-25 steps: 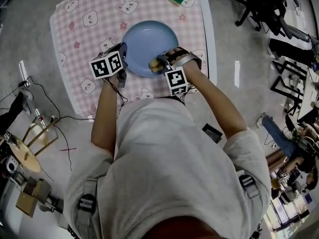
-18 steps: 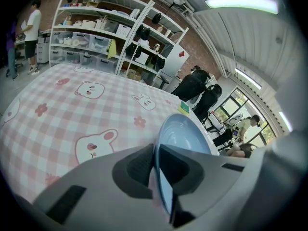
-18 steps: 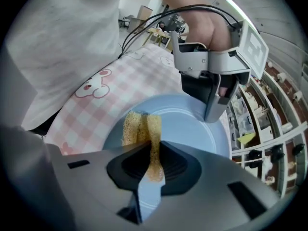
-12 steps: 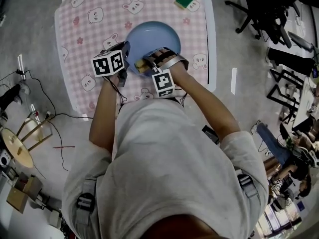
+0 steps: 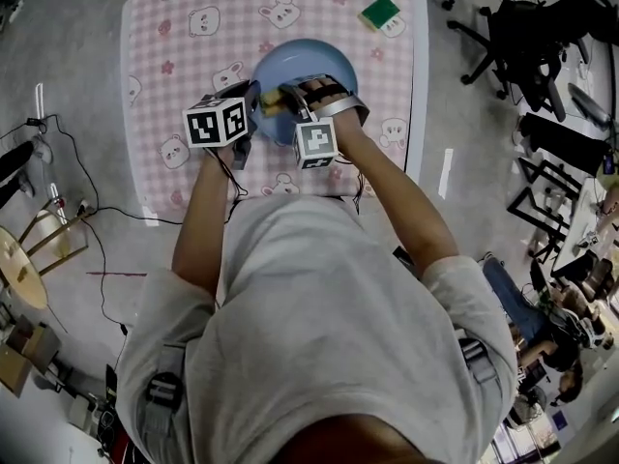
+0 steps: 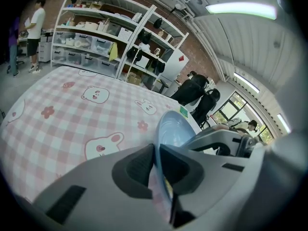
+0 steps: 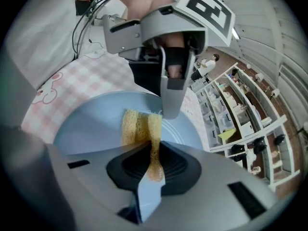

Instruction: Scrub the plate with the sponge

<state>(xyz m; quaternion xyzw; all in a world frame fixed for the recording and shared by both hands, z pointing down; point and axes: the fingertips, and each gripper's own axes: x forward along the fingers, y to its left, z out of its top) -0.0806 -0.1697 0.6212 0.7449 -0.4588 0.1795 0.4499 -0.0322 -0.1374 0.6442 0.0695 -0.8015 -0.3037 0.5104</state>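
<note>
A light blue plate lies on the pink checked cloth, and my left gripper is shut on its near-left rim. From the left gripper view the plate stands edge-on between the jaws of that gripper. My right gripper is shut on a yellow sponge and presses it on the plate's left part, right beside the left gripper. The right gripper view has the sponge folded between the jaws of the right gripper, flat on the plate, with the left gripper just beyond.
A green sponge lies at the table's far right corner. The pink bear-print cloth covers the table. Cables trail on the floor at left; office chairs stand to the right. Shelves and a person show far off.
My right gripper has slid the yellow sponge leftwards across the plate, from its near-right part to beside the left gripper. The left gripper has kept hold of the rim.
</note>
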